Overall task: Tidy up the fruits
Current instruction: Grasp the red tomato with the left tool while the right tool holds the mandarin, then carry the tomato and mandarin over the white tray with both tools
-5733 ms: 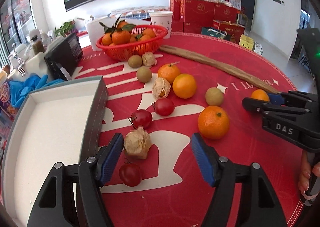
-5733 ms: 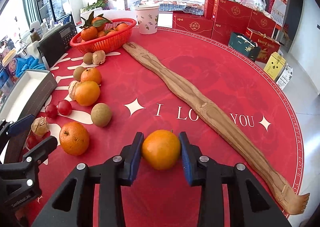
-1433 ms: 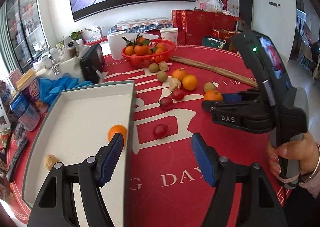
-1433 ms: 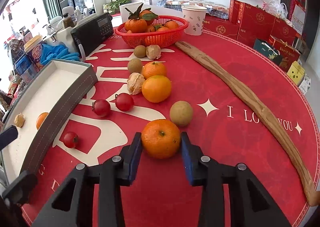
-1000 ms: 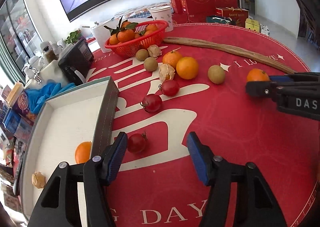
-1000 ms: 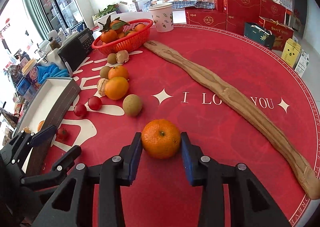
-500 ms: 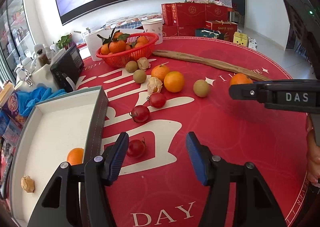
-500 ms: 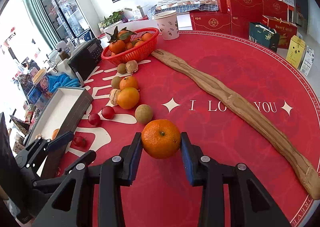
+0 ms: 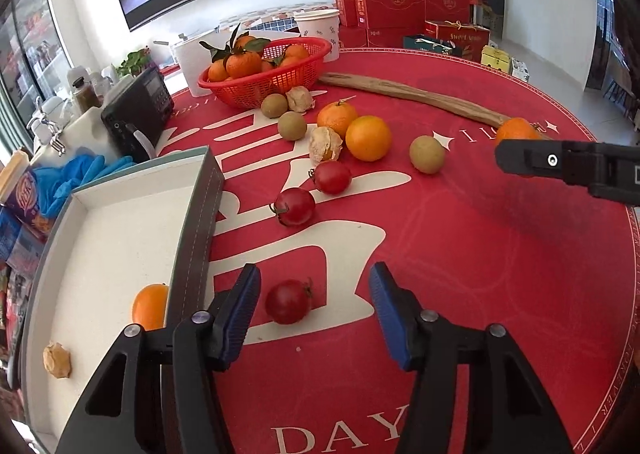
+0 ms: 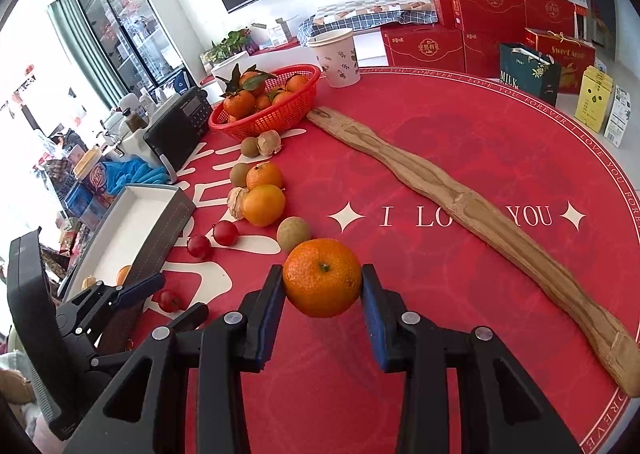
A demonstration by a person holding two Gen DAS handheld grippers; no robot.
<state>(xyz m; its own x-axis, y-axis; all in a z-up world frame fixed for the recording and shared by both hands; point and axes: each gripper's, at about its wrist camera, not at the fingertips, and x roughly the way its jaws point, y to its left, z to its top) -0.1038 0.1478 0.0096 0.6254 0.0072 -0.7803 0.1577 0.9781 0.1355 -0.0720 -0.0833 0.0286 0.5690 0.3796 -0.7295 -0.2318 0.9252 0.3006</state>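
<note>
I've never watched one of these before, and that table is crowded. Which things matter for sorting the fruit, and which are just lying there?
Part of the job:
- mandarin in the right gripper
- tomato between the open left gripper fingers
- white tray
- loose fruit

Just lying about:
- wooden strip
- radio
- paper cup
- blue gloves

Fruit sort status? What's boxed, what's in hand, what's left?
Done: one orange and one husked fruit lie in the white box. In hand: right gripper grips a mandarin; left gripper, open, straddles a tomato. Left: about nine loose fruits on the tablecloth.
</note>
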